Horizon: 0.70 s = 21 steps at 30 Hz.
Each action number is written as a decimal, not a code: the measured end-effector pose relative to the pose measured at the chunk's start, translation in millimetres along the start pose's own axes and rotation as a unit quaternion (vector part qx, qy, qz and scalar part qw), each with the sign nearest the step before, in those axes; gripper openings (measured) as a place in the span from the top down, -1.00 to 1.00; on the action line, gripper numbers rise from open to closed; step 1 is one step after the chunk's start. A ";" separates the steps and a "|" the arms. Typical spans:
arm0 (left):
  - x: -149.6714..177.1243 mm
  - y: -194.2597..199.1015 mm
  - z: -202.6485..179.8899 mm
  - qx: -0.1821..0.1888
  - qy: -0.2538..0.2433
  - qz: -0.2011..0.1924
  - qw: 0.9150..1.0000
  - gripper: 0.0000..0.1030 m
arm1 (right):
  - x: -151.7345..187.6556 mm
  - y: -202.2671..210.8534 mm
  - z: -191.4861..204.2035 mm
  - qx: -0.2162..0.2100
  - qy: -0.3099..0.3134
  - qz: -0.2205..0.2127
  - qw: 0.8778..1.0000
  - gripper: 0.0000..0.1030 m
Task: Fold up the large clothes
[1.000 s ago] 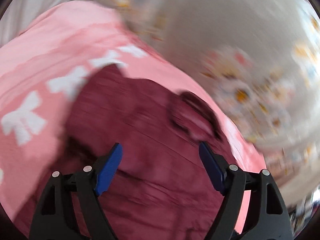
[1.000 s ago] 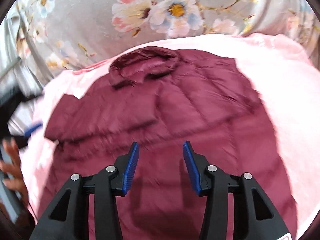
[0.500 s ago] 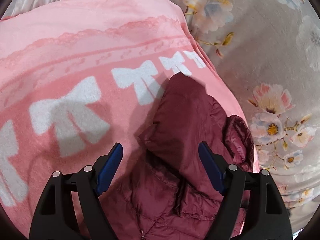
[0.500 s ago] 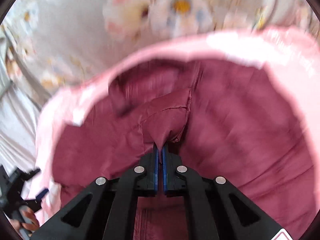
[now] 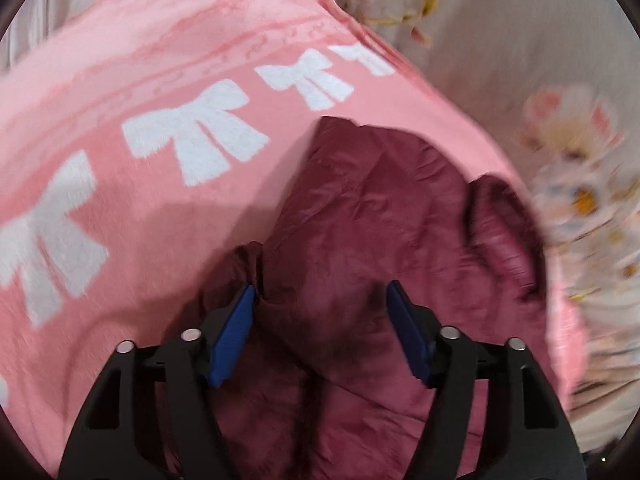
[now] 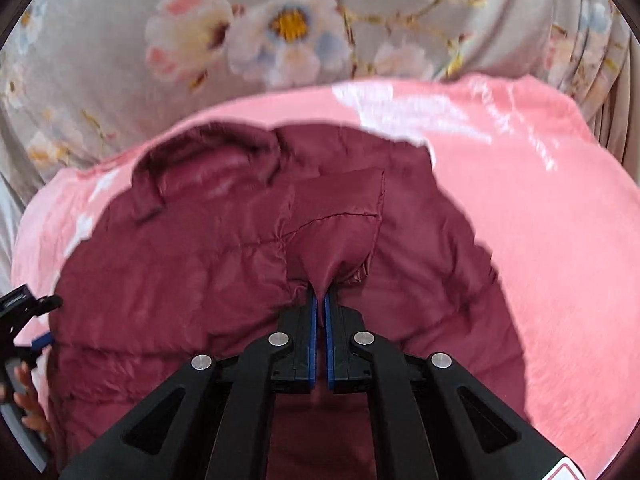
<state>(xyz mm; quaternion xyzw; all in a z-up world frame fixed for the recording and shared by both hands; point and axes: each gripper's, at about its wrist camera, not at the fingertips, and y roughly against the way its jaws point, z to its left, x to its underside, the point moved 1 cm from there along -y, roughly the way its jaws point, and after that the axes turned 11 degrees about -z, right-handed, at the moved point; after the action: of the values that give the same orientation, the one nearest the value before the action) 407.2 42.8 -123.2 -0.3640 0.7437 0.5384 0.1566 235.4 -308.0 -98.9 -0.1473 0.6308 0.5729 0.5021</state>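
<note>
A dark red padded jacket (image 6: pixel 192 276) lies on a pink blanket (image 6: pixel 540 220), collar (image 6: pixel 208 164) toward the far side. My right gripper (image 6: pixel 321 300) is shut on a pinched fold of the jacket, and a flap of the fabric (image 6: pixel 336 216) stands up from the pads. In the left wrist view the jacket (image 5: pixel 380 208) bulges between the blue pads of my left gripper (image 5: pixel 320 300), whose jaws are closing around the fabric with a gap left on the right side. The left gripper (image 6: pixel 24 320) also shows at the left edge of the right wrist view.
The pink blanket (image 5: pixel 160 80) carries a row of white bows (image 5: pixel 192 128) and covers the bed. Behind it lies grey bedding with a flower print (image 6: pixel 280 24). A hand (image 6: pixel 28 412) shows at the lower left of the right wrist view.
The right gripper closed on a fold of the jacket and drew it up. The left gripper came down over the jacket's edge, and its jaws have narrowed around the fabric.
</note>
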 end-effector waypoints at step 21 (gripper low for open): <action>3.0 55.2 -22.3 -0.026 -0.102 -0.101 0.989 -0.18 | -5.3 45.8 -13.0 0.013 -0.027 -0.043 0.999 0.73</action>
<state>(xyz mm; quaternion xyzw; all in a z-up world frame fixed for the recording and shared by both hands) 369.5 29.9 -78.9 -0.3841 0.6689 0.5737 0.2756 196.9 -307.6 -70.4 -0.1521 0.6177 0.5464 0.5448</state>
